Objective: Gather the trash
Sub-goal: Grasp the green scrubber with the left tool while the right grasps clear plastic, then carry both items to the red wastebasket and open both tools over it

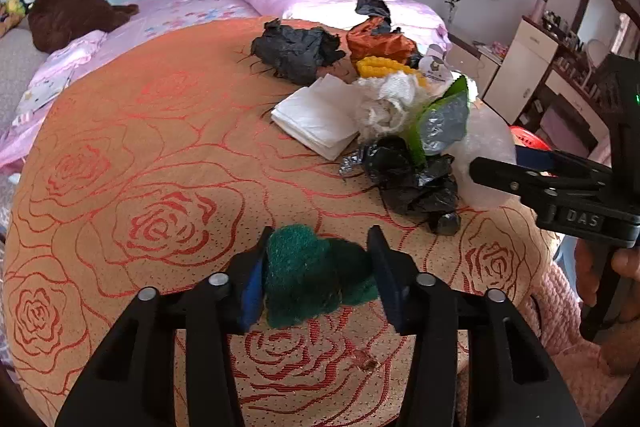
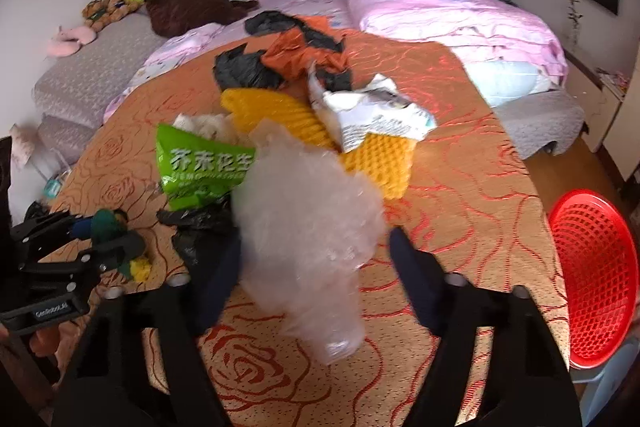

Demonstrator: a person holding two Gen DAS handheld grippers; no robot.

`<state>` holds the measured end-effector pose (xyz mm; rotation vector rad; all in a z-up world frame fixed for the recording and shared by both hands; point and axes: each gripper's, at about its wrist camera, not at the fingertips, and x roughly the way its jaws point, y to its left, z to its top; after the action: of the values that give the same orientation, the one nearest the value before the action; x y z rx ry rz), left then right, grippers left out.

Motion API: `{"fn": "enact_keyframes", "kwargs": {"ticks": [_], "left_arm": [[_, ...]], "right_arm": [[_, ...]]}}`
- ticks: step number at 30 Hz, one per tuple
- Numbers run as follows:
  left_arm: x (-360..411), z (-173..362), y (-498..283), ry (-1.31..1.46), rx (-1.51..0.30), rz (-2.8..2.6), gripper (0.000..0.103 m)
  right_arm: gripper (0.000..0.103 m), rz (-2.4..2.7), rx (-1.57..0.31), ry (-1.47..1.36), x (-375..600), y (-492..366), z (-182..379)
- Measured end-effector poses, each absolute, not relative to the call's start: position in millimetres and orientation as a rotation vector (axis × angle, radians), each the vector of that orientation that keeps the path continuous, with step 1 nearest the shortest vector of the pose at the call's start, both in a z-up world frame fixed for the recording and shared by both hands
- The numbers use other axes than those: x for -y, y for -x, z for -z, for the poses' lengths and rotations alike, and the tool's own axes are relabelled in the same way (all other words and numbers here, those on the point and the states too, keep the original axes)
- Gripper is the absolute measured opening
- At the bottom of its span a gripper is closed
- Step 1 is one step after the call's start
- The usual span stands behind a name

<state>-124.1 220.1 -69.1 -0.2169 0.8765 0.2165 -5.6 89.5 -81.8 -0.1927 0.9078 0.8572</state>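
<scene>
Two grips forming: left gripper is pinching the green scouring pad; right gripper, half-open, is straddling clear plastic wrap (pad contact unclear); squeeze fully before carrying right to the red basket.

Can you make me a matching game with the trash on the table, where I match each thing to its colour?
Things:
1. scrubbing pad between the left jaws
2. crumpled plastic wrap between the right jaws
3. foam netting in the pile
4. basket beside the table

Colours:
A. red
B. yellow
C. dark green
D. clear, whitish

Right pairs: 1-C, 2-D, 3-B, 4-A
</scene>
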Motion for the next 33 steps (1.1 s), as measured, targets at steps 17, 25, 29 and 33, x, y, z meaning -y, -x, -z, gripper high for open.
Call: {"fn": "enact_keyframes", "kwargs": {"ticks": [17,25,29,33], "left_arm": [[-233,42,135,0.223,-0.787,-0.236,0.035],[-226,27,129,0.218,-0.751,-0.22,0.035],[-220,21,123,0.218,-0.733,-0.21,0.035],[-209,10,112,0.211,-0.706,-0.19,0.035]], "right_arm": [[0.041,-0.875,-0.886,0.117,-53,11,55],[0.041,-0.889,-0.908,0.13,-33,24,56],[0.041,-0.837,-0.888,0.095,-16,17,52],[0.041,-0.78,-0.861,0.064,-2,6,46]]}}
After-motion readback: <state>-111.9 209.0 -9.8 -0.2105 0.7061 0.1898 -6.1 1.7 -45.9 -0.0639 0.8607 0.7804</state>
